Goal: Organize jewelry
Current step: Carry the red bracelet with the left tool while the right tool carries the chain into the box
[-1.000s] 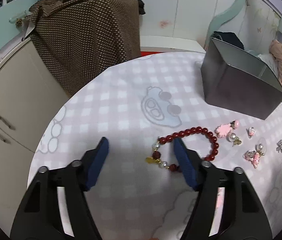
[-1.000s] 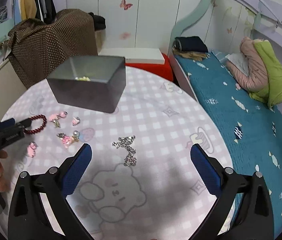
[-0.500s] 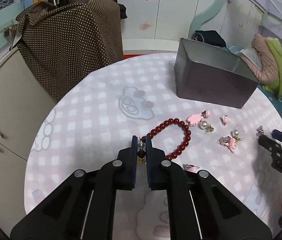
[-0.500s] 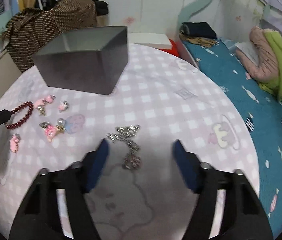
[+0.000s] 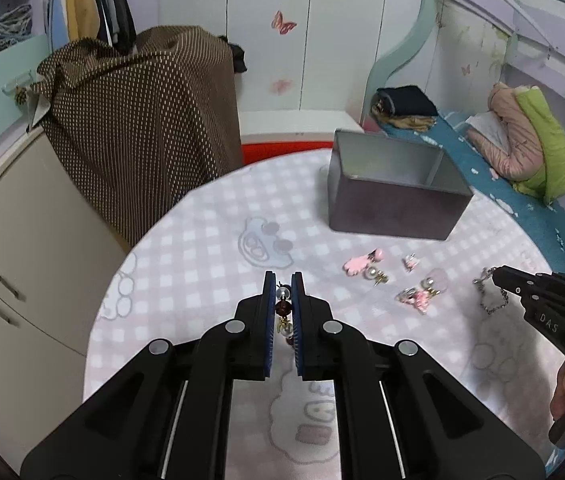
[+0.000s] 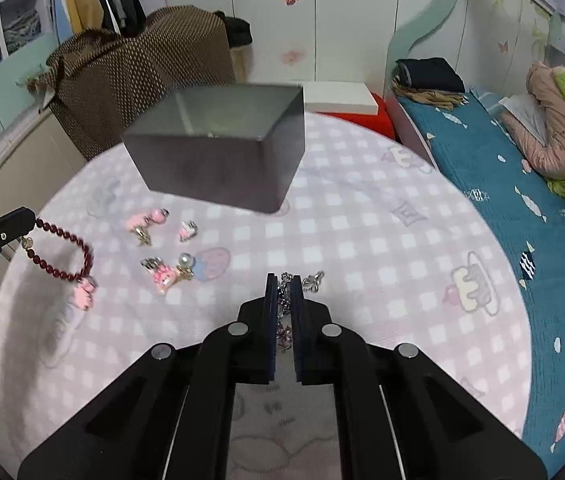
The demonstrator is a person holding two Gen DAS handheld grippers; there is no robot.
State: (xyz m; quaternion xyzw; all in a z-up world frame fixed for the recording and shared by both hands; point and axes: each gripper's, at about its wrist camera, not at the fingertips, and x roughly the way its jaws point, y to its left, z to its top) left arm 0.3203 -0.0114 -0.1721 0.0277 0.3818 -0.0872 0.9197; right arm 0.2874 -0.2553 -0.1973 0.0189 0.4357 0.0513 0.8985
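Note:
My left gripper is shut on the red bead bracelet, with a pearl and a dark bead showing between its blue pads. In the right wrist view the bracelet hangs in a loop from the left gripper, above the checked tablecloth. My right gripper is shut on the silver chain, part of which still rests on the cloth. From the left wrist view the right gripper pinches the chain at the table's right side. The open grey tin box stands behind the jewelry.
Several pink and pearl earrings lie on the round table between the grippers, one pink piece under the bracelet's low end. A brown dotted cover drapes furniture at the left. A bed runs along the right edge.
The left gripper closed on the bracelet and raised it off the cloth. The right gripper's jaws came together around the silver chain.

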